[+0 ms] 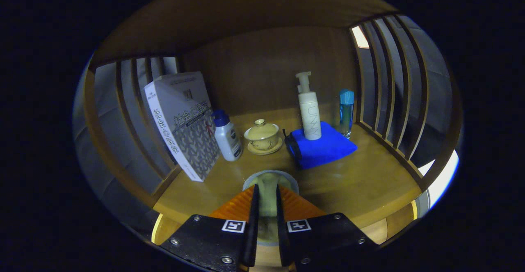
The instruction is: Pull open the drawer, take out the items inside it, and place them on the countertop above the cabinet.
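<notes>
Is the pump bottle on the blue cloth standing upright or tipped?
Upright: the pump bottle stands on the folded blue cloth, nozzle on top, beyond the gripper, whose fingers pinch a pale item.

- Dim, warm light overall; the wooden countertop (361, 181) takes most of it, with a soft sheen near its front edge.
- Bright white patches glare through the slatted side (393, 83) at upper right and lower right.
- The back panel (254, 71) and ceiling sit in brown shadow.
- Fisheye bending curves the slats and the book (184, 120) near the edges.
- The pump bottle (308, 112) and blue cloth (324, 149) are sharp; the gripper (266, 192), closed on a pale object, is soft, slightly blurred.
</notes>
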Demonstrator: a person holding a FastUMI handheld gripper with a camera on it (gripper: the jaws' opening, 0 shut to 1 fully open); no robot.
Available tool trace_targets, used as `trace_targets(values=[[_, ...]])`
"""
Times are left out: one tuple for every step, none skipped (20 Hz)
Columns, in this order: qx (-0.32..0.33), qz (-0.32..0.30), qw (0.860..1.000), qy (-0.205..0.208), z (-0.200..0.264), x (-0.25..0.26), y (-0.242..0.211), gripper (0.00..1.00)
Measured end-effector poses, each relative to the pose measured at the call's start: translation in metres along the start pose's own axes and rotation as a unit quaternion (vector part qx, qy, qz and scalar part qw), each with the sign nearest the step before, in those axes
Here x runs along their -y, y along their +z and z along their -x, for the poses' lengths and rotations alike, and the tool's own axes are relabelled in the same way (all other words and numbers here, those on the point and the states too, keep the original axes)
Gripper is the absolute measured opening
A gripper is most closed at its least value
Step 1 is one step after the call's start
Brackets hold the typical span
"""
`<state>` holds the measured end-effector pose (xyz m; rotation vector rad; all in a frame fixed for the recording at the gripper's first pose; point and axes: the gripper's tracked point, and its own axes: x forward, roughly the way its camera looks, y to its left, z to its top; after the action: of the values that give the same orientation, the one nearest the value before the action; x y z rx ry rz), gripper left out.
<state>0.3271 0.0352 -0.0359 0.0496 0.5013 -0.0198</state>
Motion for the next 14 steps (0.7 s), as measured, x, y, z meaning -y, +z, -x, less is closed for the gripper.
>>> trace_targets(values=[[0.003,0.003,1.0,-0.002,-0.004,0.001,0.002,0.24],[0.007,0.006,1.0,-0.003,-0.008,0.002,0.002,0.25],[0.012,0.01,1.0,-0.002,-0.009,0.002,0.003,0.26],[0.018,0.014,1.0,-0.008,-0.008,0.004,0.004,0.39],[0.027,0.019,0.999,-0.012,-0.006,0.006,0.005,0.53],[0.033,0.023,0.999,-0.009,-0.001,0.005,0.008,0.67],[0.04,0.024,0.999,-0.006,0.006,0.003,0.009,0.8],[0.048,0.024,0.999,-0.004,0.013,0.003,0.013,0.94],[0.059,0.023,0.998,-0.002,0.022,0.002,0.016,0.94],[0.07,0.024,0.997,0.001,0.032,0.001,0.018,0.94],[0.081,0.026,0.996,0.003,0.043,0.001,0.018,0.94],[0.089,0.03,0.996,0.003,0.054,0.0,0.016,0.94],[0.097,0.034,0.995,0.004,0.065,0.0,0.013,0.94],[0.102,0.036,0.994,0.004,0.075,-0.001,0.009,0.94]])
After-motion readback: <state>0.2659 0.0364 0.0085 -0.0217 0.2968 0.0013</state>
